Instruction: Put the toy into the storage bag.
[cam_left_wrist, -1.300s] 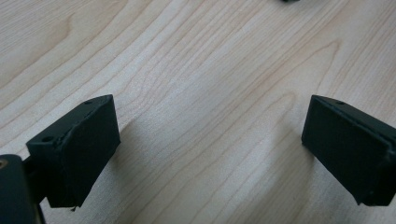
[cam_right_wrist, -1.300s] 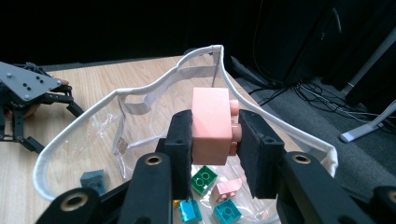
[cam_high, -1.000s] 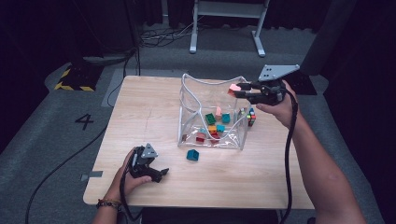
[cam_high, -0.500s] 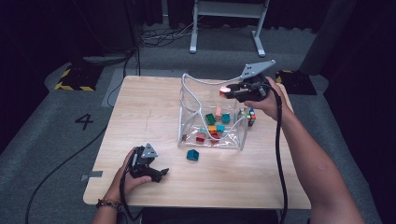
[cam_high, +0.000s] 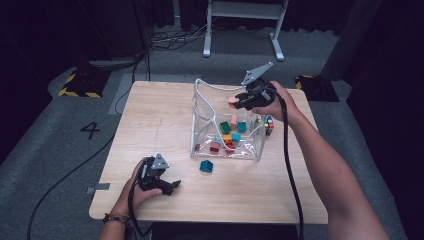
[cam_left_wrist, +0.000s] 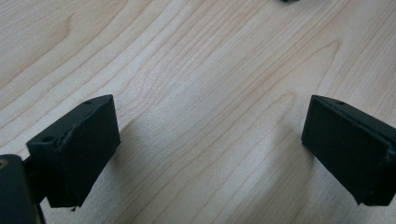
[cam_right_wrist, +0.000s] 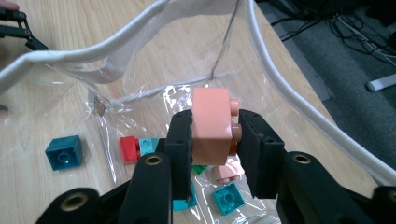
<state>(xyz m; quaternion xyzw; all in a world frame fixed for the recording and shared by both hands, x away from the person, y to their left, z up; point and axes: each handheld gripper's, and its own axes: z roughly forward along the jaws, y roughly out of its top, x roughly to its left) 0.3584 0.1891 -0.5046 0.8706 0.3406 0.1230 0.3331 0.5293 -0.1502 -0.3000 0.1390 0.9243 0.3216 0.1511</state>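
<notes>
At about seven o'clock on the desk (cam_high: 160, 125) we are resting the left gripper (cam_high: 170, 186), its fingers (cam_left_wrist: 77, 149) spread wide with nothing but bare wood between them. Just past it, near six o'clock and outside the clear bag (cam_high: 250, 150), a teal brick (cam_high: 205, 166) is lying on its own. Inside the bag, a heap of coloured bricks (cam_high: 227, 136) is sitting on the bottom. Over the bag's open mouth, toward one o'clock, we are holding the right gripper (cam_high: 235, 102), its fingers (cam_right_wrist: 180, 140) clenched on a pink brick (cam_right_wrist: 212, 123). To do this drop well, we judge that we are needing to bring the pink brick fully inside the white cord rim (cam_right_wrist: 289, 84) and lower before letting go, so it is not bouncing off the soft wall. Beyond the bag, at about three o'clock, a puzzle cube (cam_high: 269, 125) is waiting on the desk.
</notes>
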